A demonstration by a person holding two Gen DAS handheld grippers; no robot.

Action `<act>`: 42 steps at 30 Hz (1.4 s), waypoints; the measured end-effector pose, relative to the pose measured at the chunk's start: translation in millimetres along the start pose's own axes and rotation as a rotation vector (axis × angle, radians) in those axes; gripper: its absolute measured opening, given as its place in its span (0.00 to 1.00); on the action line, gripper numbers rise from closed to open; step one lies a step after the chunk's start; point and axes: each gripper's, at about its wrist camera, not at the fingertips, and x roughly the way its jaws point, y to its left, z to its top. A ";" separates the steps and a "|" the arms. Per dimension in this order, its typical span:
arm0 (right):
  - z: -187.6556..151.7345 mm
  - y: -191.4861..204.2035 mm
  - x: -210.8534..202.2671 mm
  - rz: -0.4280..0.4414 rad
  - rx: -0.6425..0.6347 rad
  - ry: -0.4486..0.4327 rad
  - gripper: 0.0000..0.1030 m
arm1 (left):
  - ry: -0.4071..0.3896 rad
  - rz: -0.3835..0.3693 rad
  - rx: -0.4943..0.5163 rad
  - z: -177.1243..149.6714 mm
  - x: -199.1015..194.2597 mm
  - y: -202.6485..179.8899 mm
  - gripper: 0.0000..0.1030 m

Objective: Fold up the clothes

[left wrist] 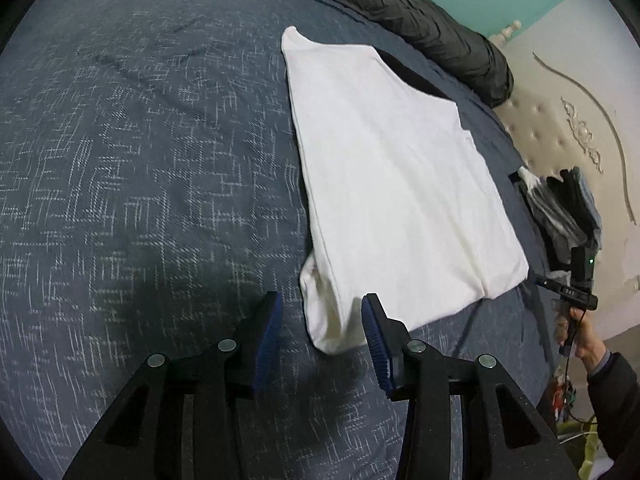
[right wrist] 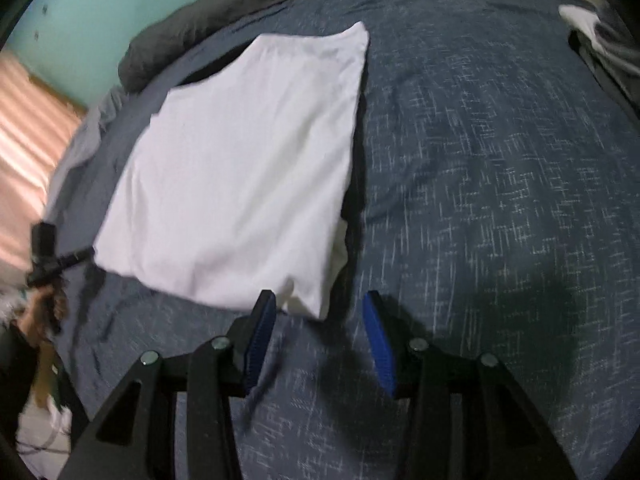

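A white garment (left wrist: 396, 184) lies folded into a long rectangle on the dark blue patterned bedspread (left wrist: 140, 160); a strip of black shows under its far edge. My left gripper (left wrist: 322, 304) is open, and the garment's near left corner lies between its blue pads (left wrist: 268, 332). In the right wrist view the same garment (right wrist: 240, 168) spreads to the left. My right gripper (right wrist: 319, 300) is open, with the garment's near right corner just inside its fingertips. Neither gripper is closed on the cloth.
A dark grey duvet (left wrist: 432, 20) is bunched along the far side of the bed. A pile of folded dark clothes (left wrist: 560, 208) sits by the cream tufted headboard (left wrist: 560, 120). A person's hand (left wrist: 580, 340) holds the other gripper's handle at the bed's edge.
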 end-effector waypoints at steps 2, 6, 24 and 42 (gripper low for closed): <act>-2.2 6.5 0.9 -0.017 -0.021 -0.001 0.41 | 0.001 0.010 0.002 -1.8 0.5 -3.4 0.43; -4.5 15.9 2.2 -0.036 -0.045 -0.008 0.18 | 0.011 0.031 0.036 -2.7 3.4 -13.4 0.42; -3.9 4.8 -32.9 -0.090 -0.025 -0.095 0.00 | 0.009 0.100 0.074 2.3 -7.8 -21.0 0.02; -8.1 -23.3 -32.4 -0.059 0.087 -0.127 0.00 | 0.013 0.127 0.105 -4.1 -7.7 -16.9 0.02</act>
